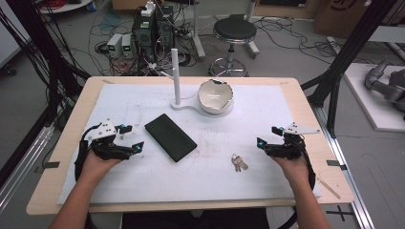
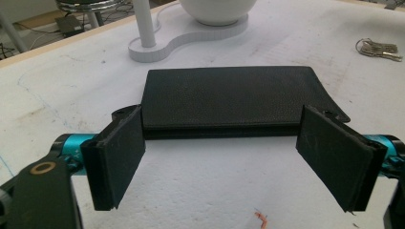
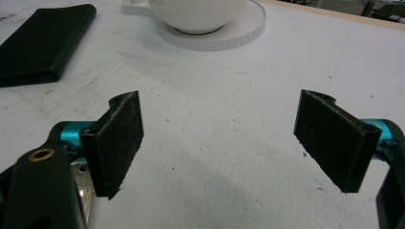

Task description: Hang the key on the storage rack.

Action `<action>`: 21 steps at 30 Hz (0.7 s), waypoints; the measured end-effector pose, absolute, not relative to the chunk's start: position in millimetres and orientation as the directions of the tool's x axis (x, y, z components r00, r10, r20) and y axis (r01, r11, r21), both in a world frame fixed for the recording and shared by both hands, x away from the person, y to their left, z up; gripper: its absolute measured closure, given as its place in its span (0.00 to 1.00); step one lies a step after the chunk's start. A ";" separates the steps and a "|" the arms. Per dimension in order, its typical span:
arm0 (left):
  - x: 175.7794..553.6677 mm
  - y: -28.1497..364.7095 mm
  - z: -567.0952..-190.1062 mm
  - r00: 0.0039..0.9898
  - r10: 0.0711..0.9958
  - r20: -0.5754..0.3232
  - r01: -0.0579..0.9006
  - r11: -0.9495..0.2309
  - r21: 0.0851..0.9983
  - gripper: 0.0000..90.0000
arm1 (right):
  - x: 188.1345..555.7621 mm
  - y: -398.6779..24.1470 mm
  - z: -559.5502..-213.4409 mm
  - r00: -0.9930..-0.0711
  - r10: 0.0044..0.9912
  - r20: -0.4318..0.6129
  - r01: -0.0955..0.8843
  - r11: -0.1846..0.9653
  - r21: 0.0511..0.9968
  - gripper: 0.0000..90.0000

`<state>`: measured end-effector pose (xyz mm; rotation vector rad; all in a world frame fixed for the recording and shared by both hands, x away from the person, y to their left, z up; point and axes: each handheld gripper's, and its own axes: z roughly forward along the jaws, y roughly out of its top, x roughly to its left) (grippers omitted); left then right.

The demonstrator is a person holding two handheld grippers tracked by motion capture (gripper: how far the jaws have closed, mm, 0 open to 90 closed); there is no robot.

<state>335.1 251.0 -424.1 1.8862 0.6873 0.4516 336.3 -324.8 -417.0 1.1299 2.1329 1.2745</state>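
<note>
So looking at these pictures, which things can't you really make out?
- Bowl contents: in the high view its inside is too small; both gripper views cut off its top.
- Keys: too small in the high view to count; the left gripper view shows them far off at the edge.
- Black wallet: lies closed, so nothing inside shows.
- White post: its top is cut off in the left gripper view.

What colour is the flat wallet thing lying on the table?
Black. The wallet looks black with a fine grainy texture, clearest in the left gripper view, just beyond the open tongs.
</note>
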 end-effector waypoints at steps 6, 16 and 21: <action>335.5 250.9 -424.3 0.762 0.648 -0.006 0.259 -0.296 0.920 0.19 | 337.7 -325.4 -417.8 -0.598 0.799 0.071 0.439 0.252 0.862 0.19; 336.2 250.4 -425.8 0.768 0.641 -0.005 0.256 -0.299 0.919 0.19 | 337.9 -316.1 -418.9 -0.628 0.775 0.076 0.448 0.279 0.849 0.19; 336.7 250.7 -425.9 0.769 0.639 -0.008 0.255 -0.295 0.921 0.19 | 337.5 -300.8 -421.2 -0.658 0.747 0.095 0.472 0.311 0.825 0.21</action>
